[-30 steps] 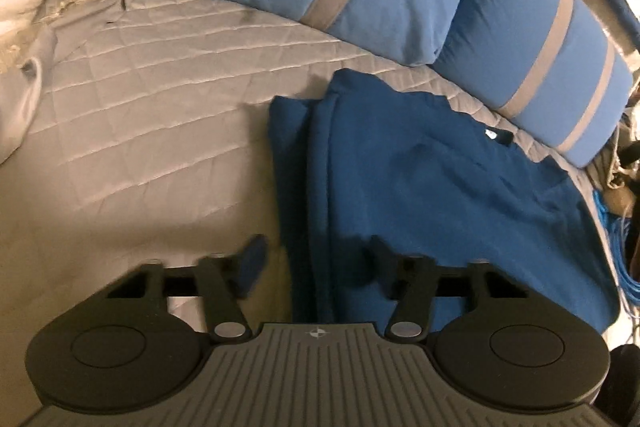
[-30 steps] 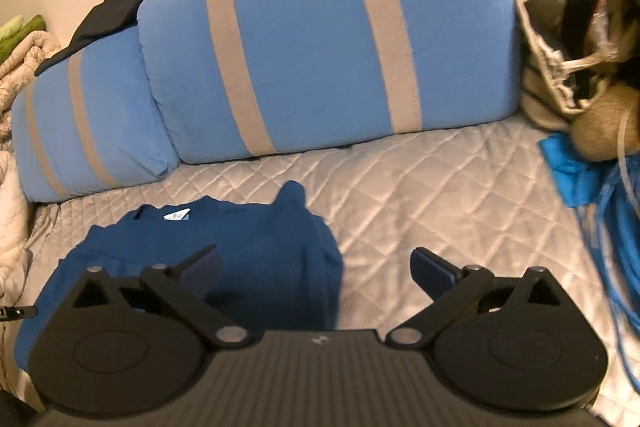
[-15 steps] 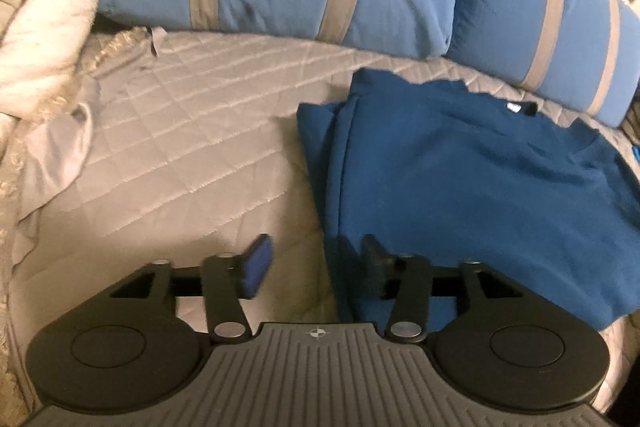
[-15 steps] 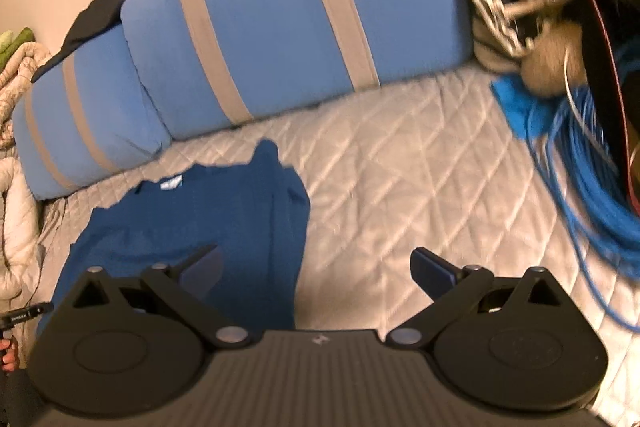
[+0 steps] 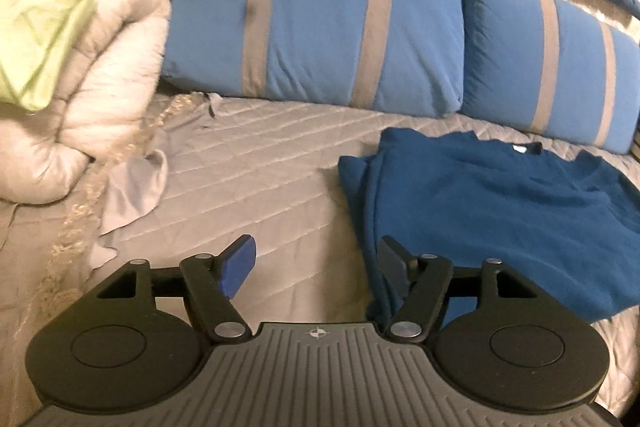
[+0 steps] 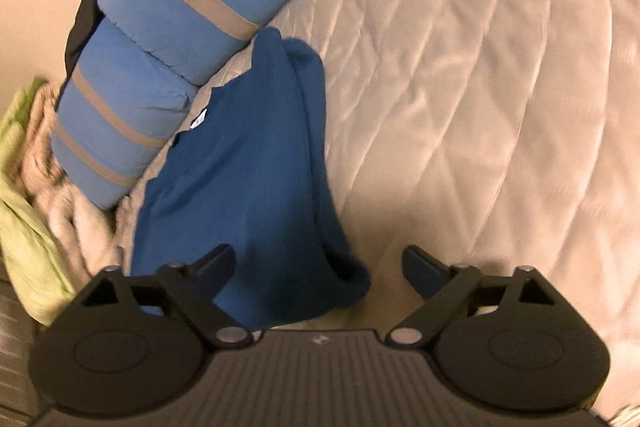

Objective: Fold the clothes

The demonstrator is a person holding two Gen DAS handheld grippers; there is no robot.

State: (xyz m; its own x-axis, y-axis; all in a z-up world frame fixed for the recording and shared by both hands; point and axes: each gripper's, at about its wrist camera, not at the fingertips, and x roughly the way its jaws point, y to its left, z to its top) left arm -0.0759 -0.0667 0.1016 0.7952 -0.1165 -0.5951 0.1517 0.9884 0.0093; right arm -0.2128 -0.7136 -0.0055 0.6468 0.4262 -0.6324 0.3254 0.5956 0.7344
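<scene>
Now my next fold wants a clean grip on both near corners of the shirt, I judge, with only the folded edge pinched, not the quilt beneath. It lies on the quilt below the pillows, sides already turned in. My left gripper has just been opening and is empty, beside the shirt's left edge. My right gripper has just been closing a little; it stays wide apart, the hem corner between its jaws, unpressed.

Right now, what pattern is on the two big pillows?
Blue pillows with vertical grey stripes, clearest in the left wrist view.
</scene>
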